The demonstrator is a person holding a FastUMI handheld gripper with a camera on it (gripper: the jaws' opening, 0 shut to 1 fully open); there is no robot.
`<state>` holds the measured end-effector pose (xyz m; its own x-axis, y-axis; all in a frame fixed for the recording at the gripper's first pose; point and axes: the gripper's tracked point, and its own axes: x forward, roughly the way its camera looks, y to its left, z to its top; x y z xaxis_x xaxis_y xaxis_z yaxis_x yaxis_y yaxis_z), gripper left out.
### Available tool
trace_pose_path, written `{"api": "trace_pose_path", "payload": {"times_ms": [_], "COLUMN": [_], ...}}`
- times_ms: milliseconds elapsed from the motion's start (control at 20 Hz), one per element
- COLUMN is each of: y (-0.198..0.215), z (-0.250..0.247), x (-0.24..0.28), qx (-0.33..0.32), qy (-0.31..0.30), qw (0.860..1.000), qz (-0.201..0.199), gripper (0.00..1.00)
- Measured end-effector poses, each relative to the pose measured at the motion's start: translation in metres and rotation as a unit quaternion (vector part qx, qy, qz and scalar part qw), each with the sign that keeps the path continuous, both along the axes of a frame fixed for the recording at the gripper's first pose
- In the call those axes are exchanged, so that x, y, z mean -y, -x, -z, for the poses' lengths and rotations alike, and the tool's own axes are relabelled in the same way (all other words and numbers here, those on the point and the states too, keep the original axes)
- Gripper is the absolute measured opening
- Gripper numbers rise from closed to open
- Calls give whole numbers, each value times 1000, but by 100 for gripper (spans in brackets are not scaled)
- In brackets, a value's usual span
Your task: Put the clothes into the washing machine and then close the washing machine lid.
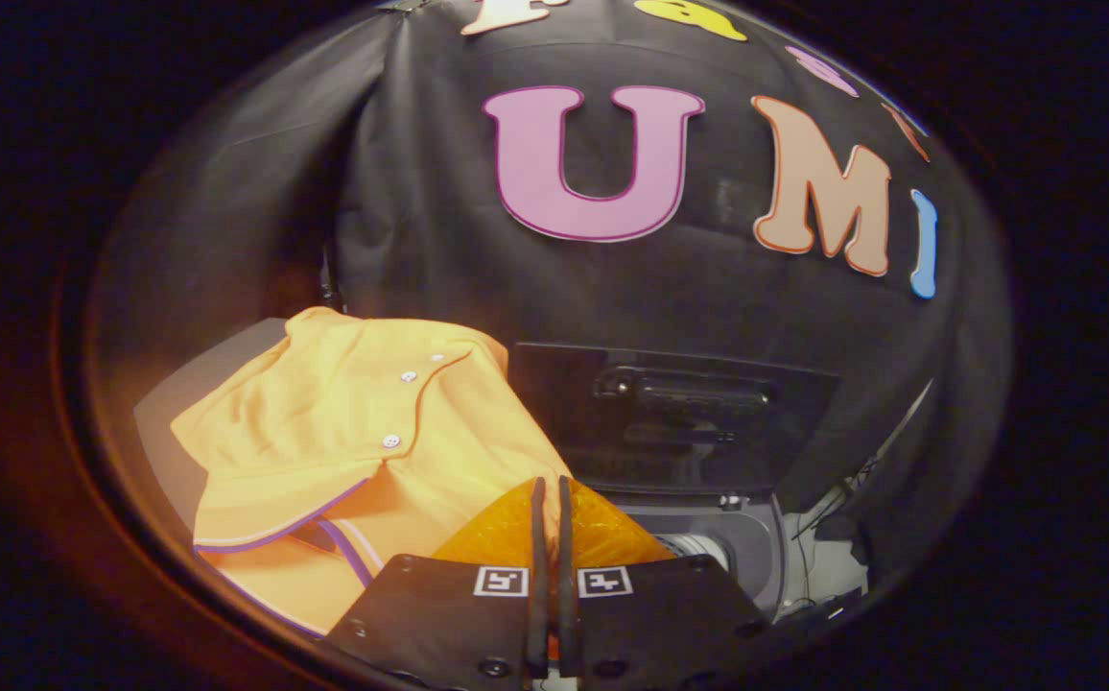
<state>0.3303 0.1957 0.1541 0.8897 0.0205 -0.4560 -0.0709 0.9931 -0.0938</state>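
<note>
Tongs (pixel 551 494) clenched on orange shirt (pixel 363 432) (fabric pinched), washing machine (pixel 708 547) lid (pixel 674 417) raised beyond

Shirt (pixel 363 432) beside raised lid (pixel 674 417)

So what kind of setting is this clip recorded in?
Likely a staged laundry booth, not a real home: black cloth wall behind, a top-loading washing machine with its dark lid raised, and an orange polo shirt beside it, pinched by the shut gripper.
</note>
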Motion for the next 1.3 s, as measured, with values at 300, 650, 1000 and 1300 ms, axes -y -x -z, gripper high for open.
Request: {"api": "trace_pose_path", "payload": {"times_ms": [300, 650, 1000, 1300], "y": [-10, -8, -5, -7], "z": [19, 45, 53, 53], "x": [70, 111, 130, 122], "qx": [-7, -26, -21, -17], "qy": [39, 36, 37, 28], "qw": [997, 993, 991, 993], "qz": [70, 110, 125, 112], "gripper": [4, 5, 12, 12]}}
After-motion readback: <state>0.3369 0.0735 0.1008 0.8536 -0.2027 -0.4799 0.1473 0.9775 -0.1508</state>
